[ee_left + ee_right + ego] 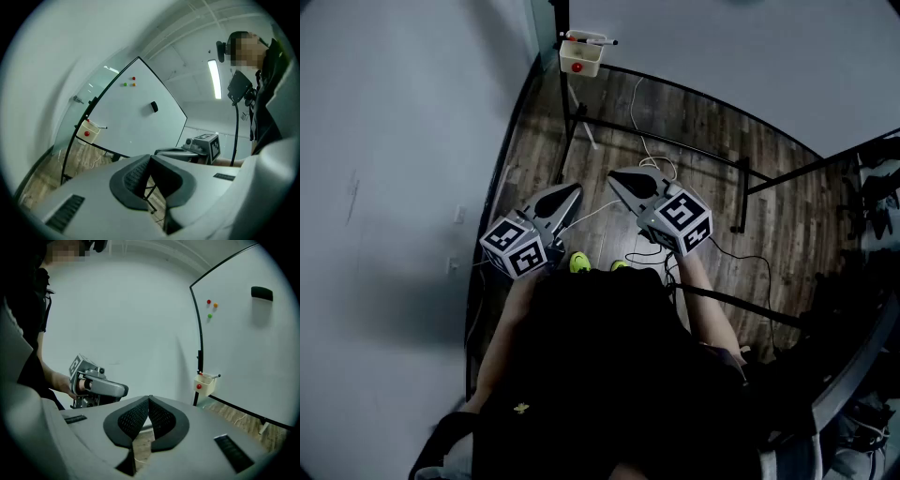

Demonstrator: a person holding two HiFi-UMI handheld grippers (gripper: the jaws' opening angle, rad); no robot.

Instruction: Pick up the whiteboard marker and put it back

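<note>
The whiteboard marker [596, 41] lies across the top of a cream holder box [580, 58] with a red dot, hung on the whiteboard's lower left corner. The same marker [101, 127] shows in the left gripper view and again, far off, in the right gripper view [214, 376]. My left gripper [573, 191] and right gripper [615, 175] are side by side at waist height, well short of the box. Both are shut with nothing between the pads. In its own view the left gripper [150, 157] points at the board, and so does the right gripper [149, 398].
The whiteboard [136, 117] stands on a black frame with legs [739, 192] on the wooden floor. It carries a black eraser [261, 293] and small coloured magnets [209, 302]. White and black cables [652, 155] lie on the floor. A wall [394, 141] runs along the left; dark equipment [872, 197] stands at right.
</note>
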